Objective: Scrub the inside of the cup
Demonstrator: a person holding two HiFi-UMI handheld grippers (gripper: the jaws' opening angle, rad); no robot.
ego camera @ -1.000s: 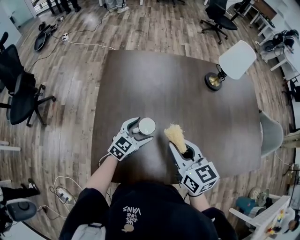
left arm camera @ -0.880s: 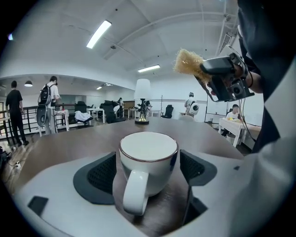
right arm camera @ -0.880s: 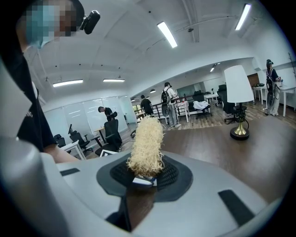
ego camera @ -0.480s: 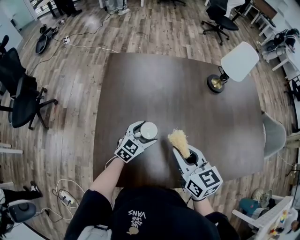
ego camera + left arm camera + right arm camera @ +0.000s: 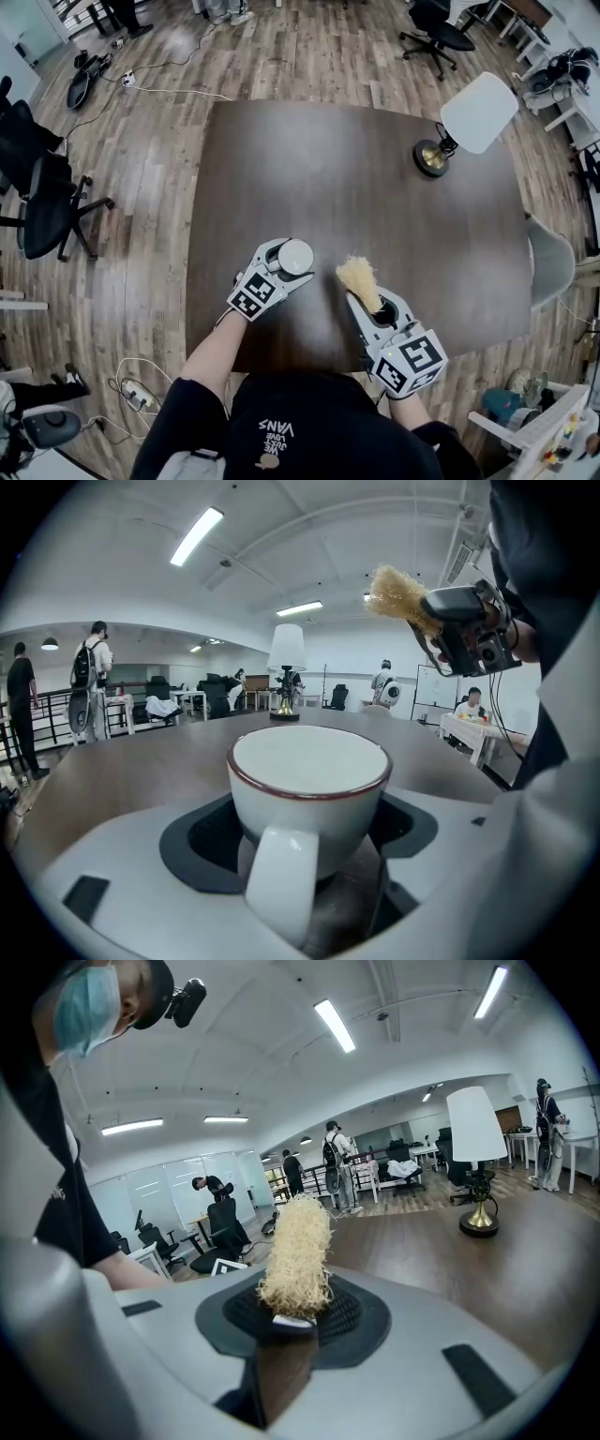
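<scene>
A white cup (image 5: 294,256) with a thin dark red rim stands near the dark table's front edge, held upright. My left gripper (image 5: 284,262) is shut on the cup (image 5: 309,789), whose handle points back at the camera; its inside looks bare. Just to the right, my right gripper (image 5: 372,307) is shut on a brush with a pale straw-coloured bristle head (image 5: 358,277) and a dark wooden handle (image 5: 279,1372). The bristles (image 5: 298,1258) stick up above the table, beside the cup and apart from it. The brush (image 5: 405,598) also shows raised at upper right of the left gripper view.
A table lamp (image 5: 457,128) with a white shade and brass base stands at the table's (image 5: 356,178) far right. Office chairs (image 5: 37,197) sit on the wood floor to the left and behind. A grey chair (image 5: 551,267) is tucked at the right edge.
Both grippers have drifted slightly right with the cup and brush, keeping about the same gap between them. Neither grip has changed.
</scene>
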